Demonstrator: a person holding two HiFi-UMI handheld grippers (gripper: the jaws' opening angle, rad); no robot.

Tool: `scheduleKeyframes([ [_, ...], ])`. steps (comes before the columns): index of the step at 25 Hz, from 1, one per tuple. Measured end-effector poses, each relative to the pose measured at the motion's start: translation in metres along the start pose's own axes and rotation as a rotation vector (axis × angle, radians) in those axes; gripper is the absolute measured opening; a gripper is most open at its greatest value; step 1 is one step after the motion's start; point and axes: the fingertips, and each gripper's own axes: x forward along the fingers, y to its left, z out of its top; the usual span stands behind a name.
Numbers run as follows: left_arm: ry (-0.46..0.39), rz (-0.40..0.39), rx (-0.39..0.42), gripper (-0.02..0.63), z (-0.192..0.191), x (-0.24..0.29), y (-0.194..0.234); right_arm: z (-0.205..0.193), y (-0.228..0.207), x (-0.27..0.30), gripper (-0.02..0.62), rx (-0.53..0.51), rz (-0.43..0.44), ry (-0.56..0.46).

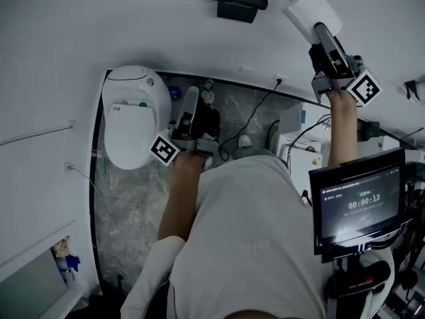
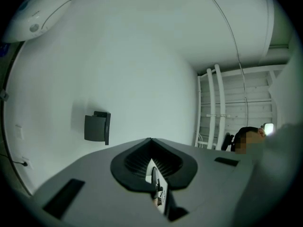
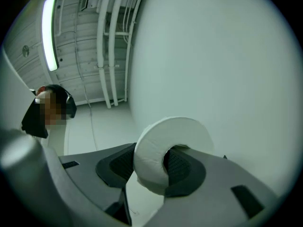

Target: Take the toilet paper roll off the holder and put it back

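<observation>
The white toilet paper roll [image 1: 312, 10] is sitting off its mount right now, pinched by the right gripper [image 1: 323, 30] up near the white wall. In the right gripper view the jaws are squeezing the roll [image 3: 147, 160] across its rim, so the ring is looking a bit squashed, and its lower part is disappearing behind the jaws. The dark grey wall-mounted holder [image 1: 239, 0] is hanging empty just left of the roll, not touching it. The left gripper [image 1: 192, 104] is hanging low beside the white toilet [image 1: 131, 115], jaws pressed together; a small pale sliver is showing in the seam, can't tell what it is. The black monitor [image 1: 358, 205] is glowing at lower right, partly cut off.
</observation>
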Motion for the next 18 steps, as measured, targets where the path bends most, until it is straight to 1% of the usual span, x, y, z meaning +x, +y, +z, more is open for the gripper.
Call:
scheduleKeyframes([
  [4, -0.048, -0.018, 0.022, 0.005, 0.002, -0.007, -0.007, -0.021, -0.003, 0.035, 0.178, -0.073, 0.027, 0.166],
  [7, -0.079, -0.024, 0.040, 0.005, 0.005, -0.015, -0.011, -0.033, 0.000, 0.059, 0.178, -0.117, 0.053, 0.262],
  [12, -0.110, -0.034, 0.071, 0.005, 0.008, -0.025, -0.021, -0.049, -0.007, 0.090, 0.178, -0.200, 0.037, 0.439],
  [14, -0.127, -0.032, 0.086, 0.006, 0.008, -0.025, -0.022, -0.056, -0.019, 0.100, 0.179, -0.237, 0.029, 0.521],
  [18, -0.157, -0.007, 0.128, 0.005, 0.008, -0.008, -0.009, -0.064, -0.068, 0.119, 0.179, -0.303, 0.043, 0.672],
])
